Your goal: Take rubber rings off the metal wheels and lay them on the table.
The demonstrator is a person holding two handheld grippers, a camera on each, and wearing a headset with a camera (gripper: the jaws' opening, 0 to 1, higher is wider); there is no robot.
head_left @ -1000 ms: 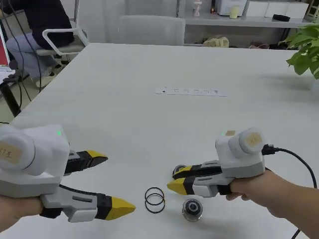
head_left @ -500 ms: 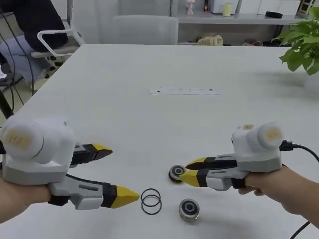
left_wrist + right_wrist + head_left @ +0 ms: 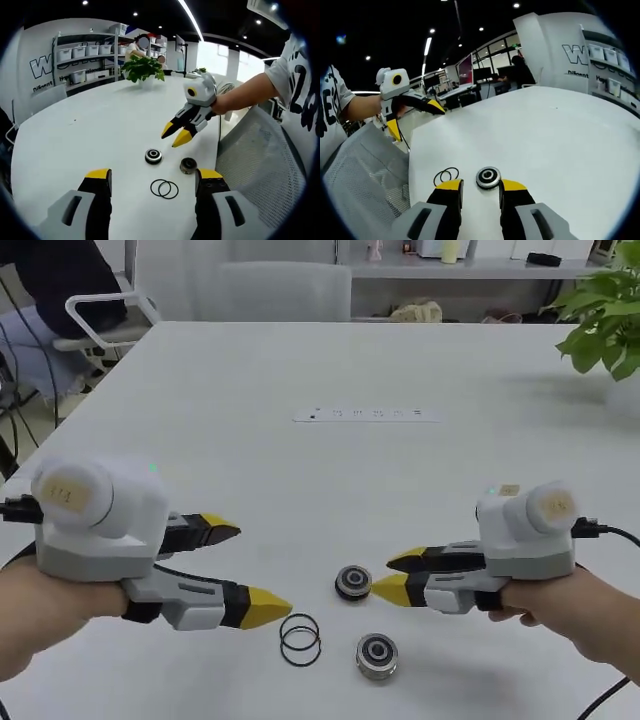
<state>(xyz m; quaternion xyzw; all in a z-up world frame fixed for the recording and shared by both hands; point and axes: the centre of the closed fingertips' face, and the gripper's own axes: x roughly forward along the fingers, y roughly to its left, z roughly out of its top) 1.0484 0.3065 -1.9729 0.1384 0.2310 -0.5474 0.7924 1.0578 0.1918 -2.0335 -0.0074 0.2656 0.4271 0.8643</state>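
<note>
Lower left in the head view, my left gripper (image 3: 262,568) hangs over the table (image 3: 330,470), jaws spread wide around nothing. Bottom centre, just right of its lower tip, two rubber rings (image 3: 300,639) lie overlapping on the table, with one metal wheel (image 3: 353,581) up and to their right and a second wheel (image 3: 377,655) just beside them on the right. Lower right, my right gripper (image 3: 383,574) points left, jaws a little apart and empty, tips just beside the upper wheel.

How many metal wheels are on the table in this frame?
2. One metal wheel lies just in front of the tips of the right tool. The other wheel lies just right of the two rubber rings. None appears hidden.
</note>
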